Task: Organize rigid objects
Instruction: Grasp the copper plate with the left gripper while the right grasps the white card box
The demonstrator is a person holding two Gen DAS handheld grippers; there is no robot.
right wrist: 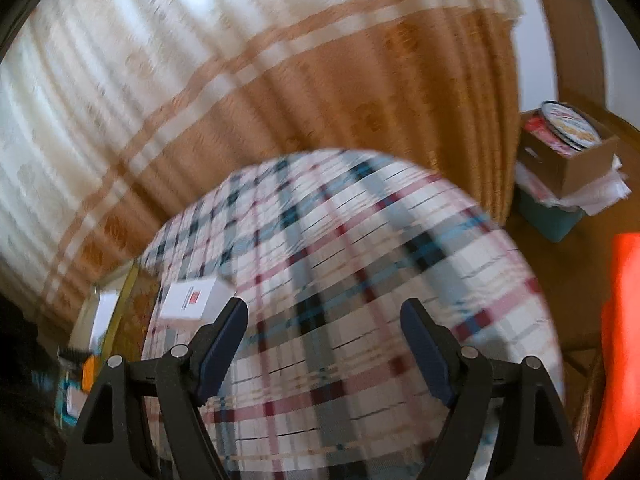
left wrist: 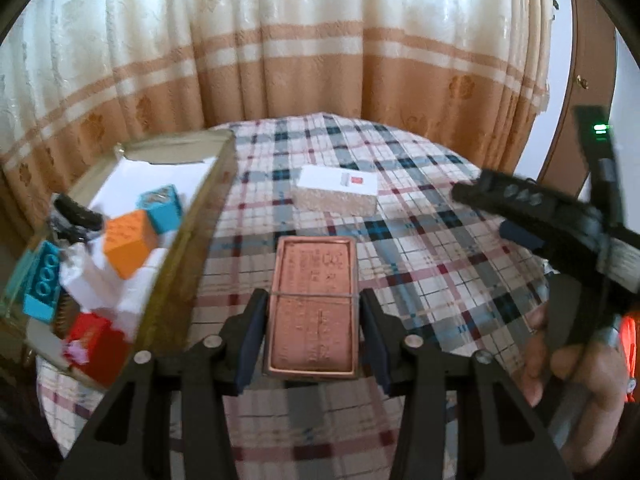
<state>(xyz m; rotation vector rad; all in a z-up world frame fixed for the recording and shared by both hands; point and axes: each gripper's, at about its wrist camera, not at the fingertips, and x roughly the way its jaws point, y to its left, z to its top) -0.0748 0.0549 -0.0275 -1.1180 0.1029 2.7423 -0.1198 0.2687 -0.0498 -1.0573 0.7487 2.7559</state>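
Observation:
My left gripper (left wrist: 314, 300) is shut on a flat copper-coloured embossed tin (left wrist: 313, 304) and holds it over the plaid tablecloth (left wrist: 440, 248). A white box (left wrist: 338, 190) with a small red label lies further back on the cloth; it also shows in the right wrist view (right wrist: 192, 300). A cardboard tray (left wrist: 188, 240) at the left holds an orange block (left wrist: 128, 242), teal blocks (left wrist: 160, 206), a blue brick (left wrist: 42, 284) and a red item (left wrist: 98, 340). My right gripper (right wrist: 324, 312) is open and empty above the cloth; it also shows in the left wrist view (left wrist: 520, 196).
Cream and orange curtains (left wrist: 280, 60) hang behind the round table. In the right wrist view a cardboard box (right wrist: 568, 152) with a round tin stands on a teal container at the far right. An orange cloth (right wrist: 620, 340) shows at the right edge.

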